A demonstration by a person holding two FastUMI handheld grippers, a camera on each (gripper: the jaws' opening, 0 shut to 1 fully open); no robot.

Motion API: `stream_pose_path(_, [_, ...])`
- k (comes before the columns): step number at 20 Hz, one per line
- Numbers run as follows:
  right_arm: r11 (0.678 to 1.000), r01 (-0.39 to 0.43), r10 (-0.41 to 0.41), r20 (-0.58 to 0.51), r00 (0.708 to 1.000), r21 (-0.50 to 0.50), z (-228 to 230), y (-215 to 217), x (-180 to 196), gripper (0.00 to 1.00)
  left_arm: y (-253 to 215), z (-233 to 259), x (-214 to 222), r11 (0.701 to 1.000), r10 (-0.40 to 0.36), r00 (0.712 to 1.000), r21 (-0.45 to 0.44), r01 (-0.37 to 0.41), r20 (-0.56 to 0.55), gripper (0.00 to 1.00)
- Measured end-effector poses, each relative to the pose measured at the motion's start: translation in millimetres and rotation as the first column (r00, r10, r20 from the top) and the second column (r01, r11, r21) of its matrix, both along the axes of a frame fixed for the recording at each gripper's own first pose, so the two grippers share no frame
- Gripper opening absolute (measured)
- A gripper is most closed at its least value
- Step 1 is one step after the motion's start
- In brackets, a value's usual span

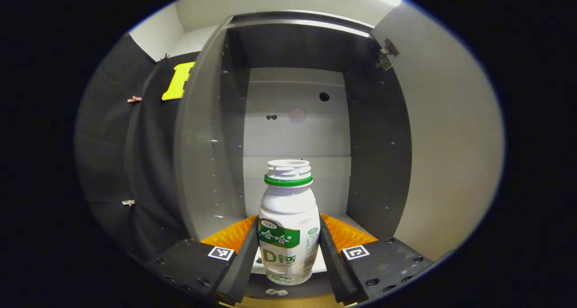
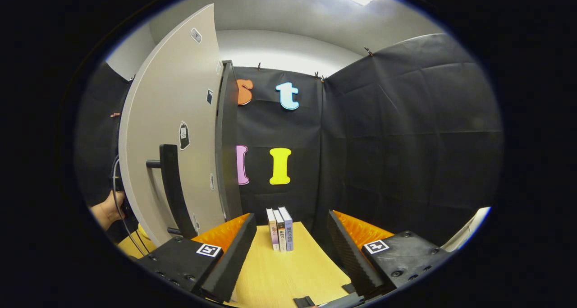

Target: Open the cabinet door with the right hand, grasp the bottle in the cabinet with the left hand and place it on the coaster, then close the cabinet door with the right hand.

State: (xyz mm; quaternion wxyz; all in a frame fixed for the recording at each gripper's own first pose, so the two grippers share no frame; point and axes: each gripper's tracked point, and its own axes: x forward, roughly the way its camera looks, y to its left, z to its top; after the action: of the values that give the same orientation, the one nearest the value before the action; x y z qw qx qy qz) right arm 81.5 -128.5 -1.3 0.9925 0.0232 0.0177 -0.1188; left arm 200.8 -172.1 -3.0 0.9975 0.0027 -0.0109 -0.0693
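A white bottle (image 1: 288,222) with a green neck ring and green label, uncapped, stands upright on the pale floor of the open cabinet (image 1: 293,118). My left gripper (image 1: 288,218) reaches into the cabinet, and its two fingers press on the bottle's left and right sides. The cabinet door (image 1: 451,141) is swung wide open on the right in the left gripper view. In the right gripper view the same door (image 2: 180,109) stands open at the left, with its black handle (image 2: 173,186) facing me. My right gripper (image 2: 291,214) is open over the wooden table (image 2: 279,272), a little right of the handle and holding nothing.
Three books (image 2: 280,229) stand upright at the back of the table against the black cloth wall. A person's hand (image 2: 106,211) shows at the far left behind the door. The cabinet's dark side walls (image 1: 376,141) close in on both sides of the bottle.
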Motion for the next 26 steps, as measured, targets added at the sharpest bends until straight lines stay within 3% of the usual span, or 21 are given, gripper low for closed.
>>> stream_pose_path(7, [1.000,-0.022,0.022,0.016,1.000,0.001,8,15,-3,0.98,69,-22,-73,0.998,0.055,0.998,0.010,-0.055,0.004,0.72])
stream_pose_path(14, [0.999,-0.027,0.028,0.027,0.999,-0.039,9,33,-5,0.98,120,-80,-138,0.997,0.080,0.997,0.007,-0.080,-0.009,0.72])
stream_pose_path(26, [0.991,0.094,-0.098,0.044,0.994,0.097,16,12,-8,0.98,136,-213,-214,0.999,-0.012,1.000,0.045,0.012,-0.013,0.73])
